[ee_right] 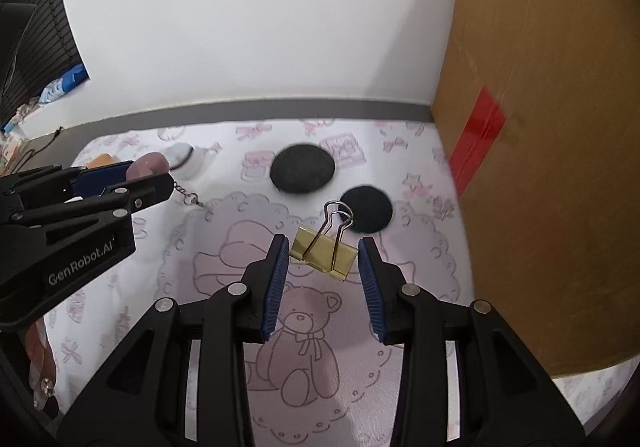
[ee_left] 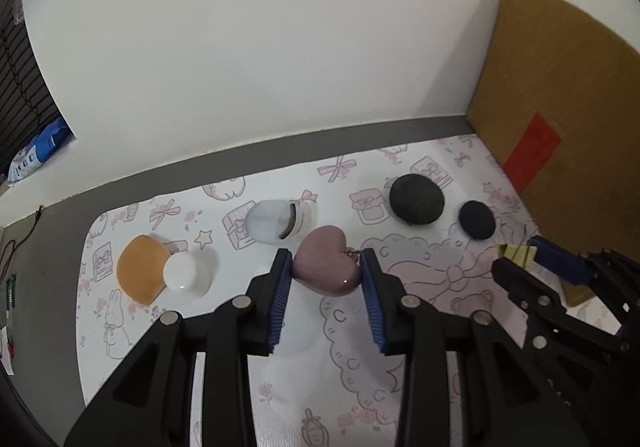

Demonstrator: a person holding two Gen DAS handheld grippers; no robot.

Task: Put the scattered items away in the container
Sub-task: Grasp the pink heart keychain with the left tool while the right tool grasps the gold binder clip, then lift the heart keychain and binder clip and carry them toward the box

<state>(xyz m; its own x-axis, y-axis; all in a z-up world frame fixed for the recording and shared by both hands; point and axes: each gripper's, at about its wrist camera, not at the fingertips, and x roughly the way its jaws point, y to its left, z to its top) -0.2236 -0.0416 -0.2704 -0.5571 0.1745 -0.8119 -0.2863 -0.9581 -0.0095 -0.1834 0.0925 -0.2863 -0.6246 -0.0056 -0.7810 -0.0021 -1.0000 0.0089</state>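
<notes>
I am holding the left gripper [ee_left: 325, 267] clamped on the heart charm [ee_left: 326, 265], chain trailing right. The right gripper [ee_right: 323, 253] is gripping the gold binder clip [ee_right: 324, 253], long axis crosswise, handles pointing away. Cardboard box [ee_right: 552, 167] is crowding the right edge; the mat [ee_right: 224, 247] is lying open leftward.

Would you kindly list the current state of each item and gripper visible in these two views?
Left gripper: shut on the heart charm.
Heart charm: held, lifted off the mat, chain dangling.
Right gripper: shut on the binder clip.
Binder clip: held, wire handles up.
Large black pad: lying flat on the mat.
Small black pad: lying flat.
Cardboard box: standing at the mat's right edge.
</notes>
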